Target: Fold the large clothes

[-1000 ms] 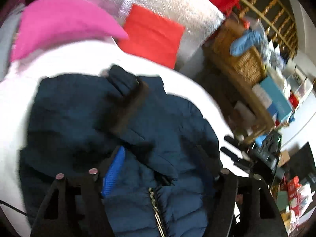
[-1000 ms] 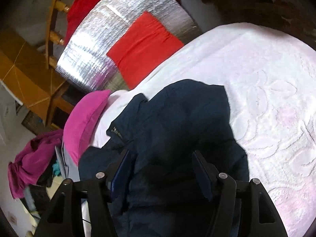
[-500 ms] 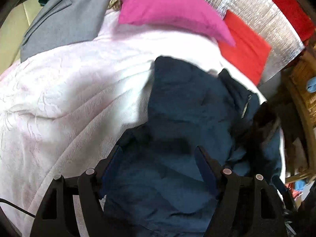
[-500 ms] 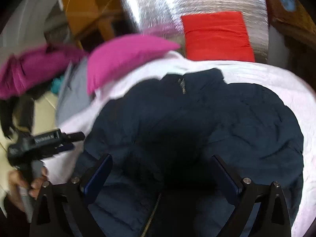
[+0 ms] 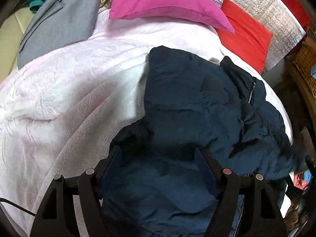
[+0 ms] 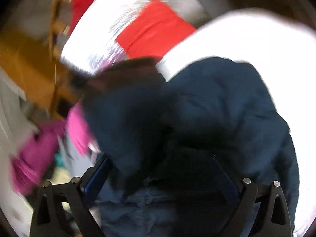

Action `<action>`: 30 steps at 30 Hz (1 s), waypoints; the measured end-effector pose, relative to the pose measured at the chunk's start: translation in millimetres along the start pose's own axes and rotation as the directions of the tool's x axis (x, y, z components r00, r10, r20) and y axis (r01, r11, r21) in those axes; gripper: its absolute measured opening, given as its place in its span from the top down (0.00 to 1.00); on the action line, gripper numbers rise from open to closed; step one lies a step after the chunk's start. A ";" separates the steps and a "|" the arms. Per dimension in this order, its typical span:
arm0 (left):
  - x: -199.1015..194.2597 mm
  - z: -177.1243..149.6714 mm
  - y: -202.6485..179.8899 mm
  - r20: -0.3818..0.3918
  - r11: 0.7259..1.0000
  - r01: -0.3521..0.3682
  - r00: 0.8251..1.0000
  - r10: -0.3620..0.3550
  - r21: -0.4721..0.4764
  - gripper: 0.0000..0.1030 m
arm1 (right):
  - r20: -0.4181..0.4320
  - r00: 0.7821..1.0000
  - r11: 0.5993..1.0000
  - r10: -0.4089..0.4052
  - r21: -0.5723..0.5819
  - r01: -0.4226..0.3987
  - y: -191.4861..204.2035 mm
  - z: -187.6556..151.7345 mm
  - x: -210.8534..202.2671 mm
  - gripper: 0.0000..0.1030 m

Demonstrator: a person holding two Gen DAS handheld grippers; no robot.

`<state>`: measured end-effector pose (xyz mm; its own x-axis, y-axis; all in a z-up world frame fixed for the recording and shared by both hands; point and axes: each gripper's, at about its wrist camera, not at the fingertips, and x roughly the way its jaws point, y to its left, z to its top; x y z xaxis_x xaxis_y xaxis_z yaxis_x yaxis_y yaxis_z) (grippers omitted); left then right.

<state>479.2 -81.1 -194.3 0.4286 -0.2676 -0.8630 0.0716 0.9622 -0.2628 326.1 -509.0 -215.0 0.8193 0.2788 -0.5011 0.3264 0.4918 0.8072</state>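
Left tongs [image 5: 158, 165], right tongs [image 6: 162, 169] spread above navy jacket [image 5: 197, 102] (collar toward red cushion [image 5: 244, 37]).

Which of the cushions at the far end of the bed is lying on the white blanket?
The pink cushion; the red one leans against the silver board behind.

Blurred: right claw [image 6: 161, 174] spread wide over navy jacket [image 6: 227, 106].
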 end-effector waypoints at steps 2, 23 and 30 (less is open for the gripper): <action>-2.7 -0.1 0.3 0.008 1.000 0.008 1.000 -0.008 -0.002 0.27 | -0.006 0.996 0.989 0.085 0.125 -0.084 -27.6 8.5 -5.5 0.03; 14.7 5.0 -21.7 0.031 0.995 -0.047 0.999 0.045 0.086 0.33 | 0.063 0.998 0.995 -0.005 -0.100 0.011 10.1 21.4 0.3 0.83; 23.0 6.9 -22.8 -0.006 0.993 -0.032 0.999 0.033 0.110 0.33 | -0.015 0.990 0.990 -0.138 -0.007 0.138 -19.4 30.3 33.0 0.80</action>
<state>493.7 -108.9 -205.3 0.4252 -0.2359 -0.8738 0.1567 0.9700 -0.1856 361.1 -534.4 -237.8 0.7589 0.2208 -0.6127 0.4330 0.5317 0.7279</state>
